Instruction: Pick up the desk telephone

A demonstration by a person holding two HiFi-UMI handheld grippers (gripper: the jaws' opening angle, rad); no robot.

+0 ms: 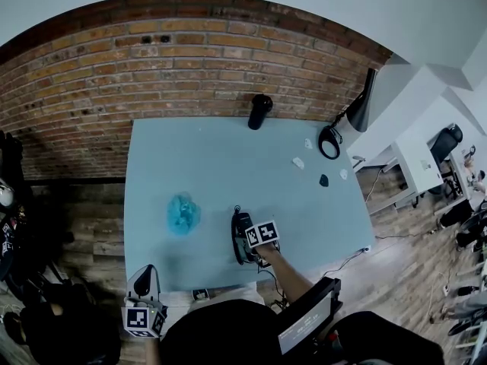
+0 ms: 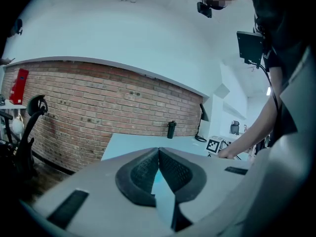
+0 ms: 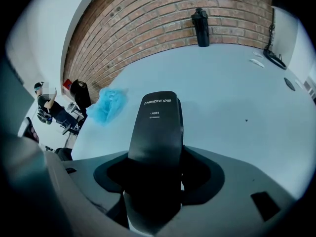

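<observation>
My right gripper (image 1: 256,243) sits on the desk telephone (image 1: 240,238), which lies near the front edge of the pale blue table (image 1: 228,166). The head view gives only that much, since the marker cube covers the grip. My right gripper view settles it: the black handset (image 3: 158,127) stands between my jaws, which are fairly wide apart. The pads seem to press on both its flanks, though the dark plastic makes the contact hard to read. The handset juts out ahead of me over the tabletop.

My left gripper (image 1: 144,278) hangs off the table's front left corner, well apart from the telephone. Its own view shows the jaw tips closed together with nothing held.

A crumpled blue thing (image 1: 183,213) lies on the table to the left of the telephone. A black bottle (image 1: 259,111) stands at the far edge against the brick wall (image 1: 190,59). Only the left gripper view shows my right forearm (image 2: 256,130) reaching down to the table.
</observation>
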